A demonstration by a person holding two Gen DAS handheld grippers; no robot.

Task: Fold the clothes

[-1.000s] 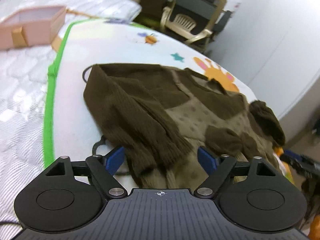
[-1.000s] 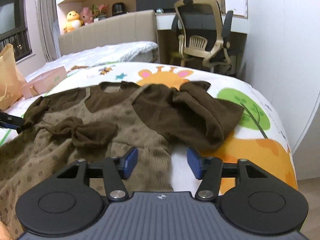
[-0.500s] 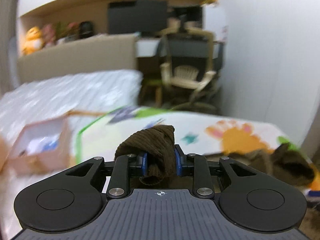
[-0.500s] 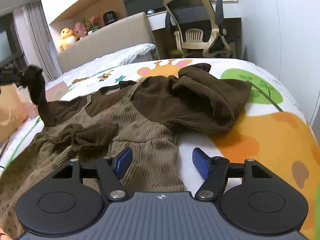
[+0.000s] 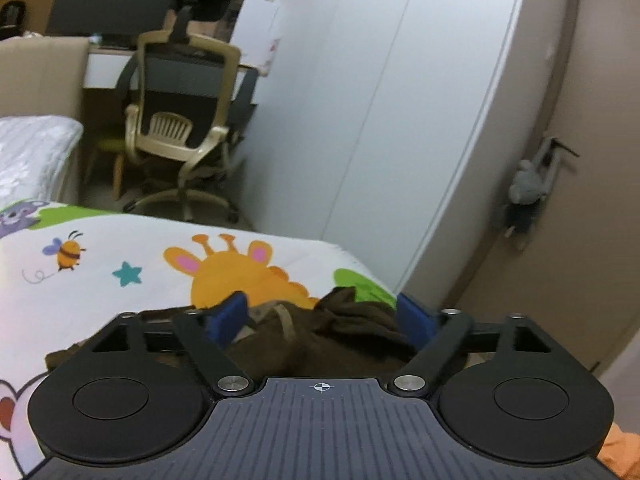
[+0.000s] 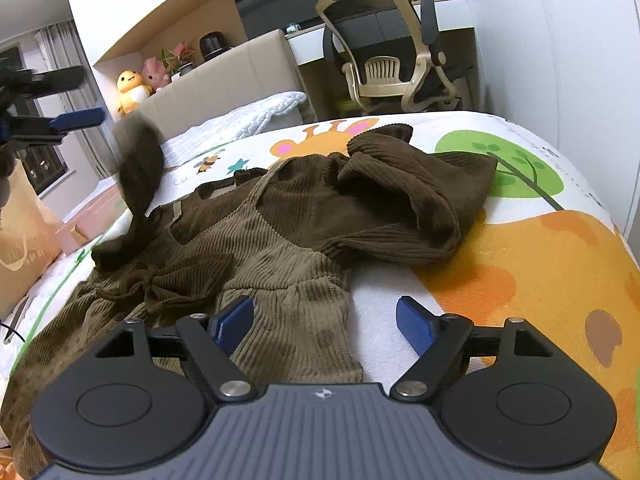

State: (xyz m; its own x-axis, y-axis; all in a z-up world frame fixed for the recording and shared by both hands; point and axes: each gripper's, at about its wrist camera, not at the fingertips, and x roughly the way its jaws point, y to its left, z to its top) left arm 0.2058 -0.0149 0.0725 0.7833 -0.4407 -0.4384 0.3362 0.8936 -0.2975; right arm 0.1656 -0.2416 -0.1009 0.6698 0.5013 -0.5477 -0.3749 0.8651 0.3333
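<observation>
brown dress (image 6: 280, 240) lies spread on the bed (image 6: 540, 280), bodice toward the far edge, skirt toward the near edge. one sleeve (image 6: 400, 208) sits bunched toward the bed's right edge. the other sleeve (image 6: 138, 164) is up in the air and blurred, just beside the left gripper (image 6: 76, 120), no longer pinched. left gripper (image 5: 320, 316) jaws opening, wide apart, nothing pressed between the pads, cloth only seen below them. right gripper (image 6: 324, 320) jaws opening too, apart, hovering over the skirt's right hem, gripping nothing. risks: the loose sleeve likely lands crooked or bunched across the bodice, giving an uneven fold. right gripper may catch only the top layer, dragging the dress.
</observation>
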